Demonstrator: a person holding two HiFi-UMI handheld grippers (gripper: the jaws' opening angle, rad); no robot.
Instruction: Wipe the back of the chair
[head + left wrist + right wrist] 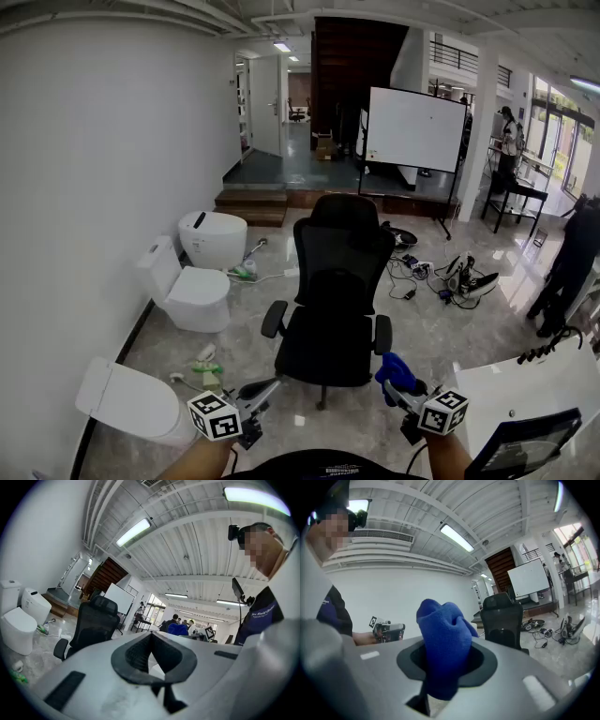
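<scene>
The chair stands mid-frame in the head view, its back upright with the long axis vertical. The seat seems to face the person, so the back's rear face would be on the far side. The chair lies straight ahead of both claws, apart from them, neither plainly nearer. The right gripper, at lower right, is clamped on a blue cloth. The left gripper, at lower left, has its jaws together on nothing.

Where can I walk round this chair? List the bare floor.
Bare floor: between chair and toilets; between chair and white table; behind it, toward the steps. Crowded: cables right of the chair. Right gripper holds the blue cloth.
</scene>
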